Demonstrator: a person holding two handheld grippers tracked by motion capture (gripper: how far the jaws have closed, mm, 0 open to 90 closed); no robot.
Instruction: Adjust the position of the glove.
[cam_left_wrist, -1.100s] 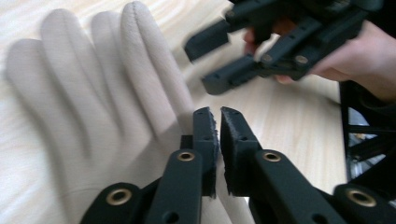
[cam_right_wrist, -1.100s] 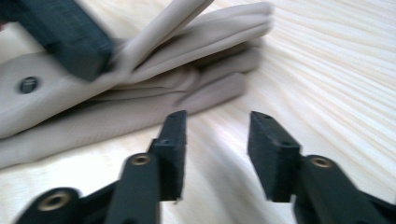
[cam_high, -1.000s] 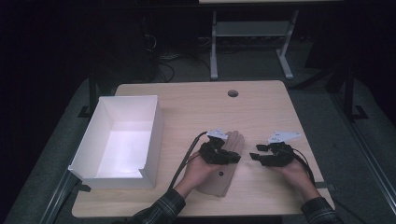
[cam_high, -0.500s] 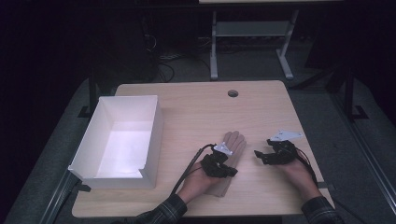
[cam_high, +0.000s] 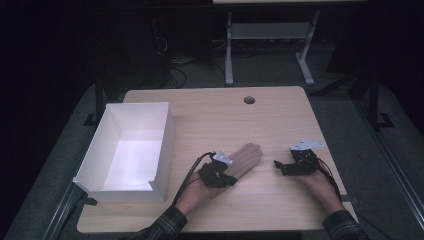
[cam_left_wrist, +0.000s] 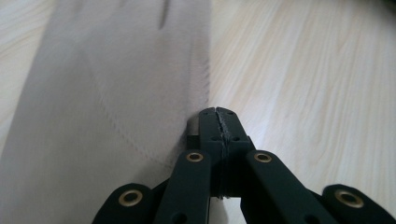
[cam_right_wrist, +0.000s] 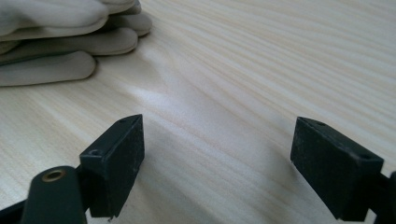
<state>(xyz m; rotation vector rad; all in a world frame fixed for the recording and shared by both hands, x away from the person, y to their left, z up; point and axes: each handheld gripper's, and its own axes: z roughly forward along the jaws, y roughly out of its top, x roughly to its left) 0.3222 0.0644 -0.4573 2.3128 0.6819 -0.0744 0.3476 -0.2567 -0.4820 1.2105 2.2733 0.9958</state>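
While my left gripper (cam_high: 226, 172) pinches the glove (cam_high: 243, 159) at its edge, my right gripper (cam_high: 283, 167) waits agape. Soft, limp cloth; it'll likely droop, so I'd grab the fingers too.

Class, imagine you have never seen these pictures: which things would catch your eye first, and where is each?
The big white box on the table's left side stands out most against the pale wood. Near the front edge a beige glove lies flat, the left hand-held gripper shut at its edge. To its right, the right hand-held gripper rests with jaws wide open, empty.

Dim, dark surroundings; soft glare on the table (cam_right_wrist: 154, 93).
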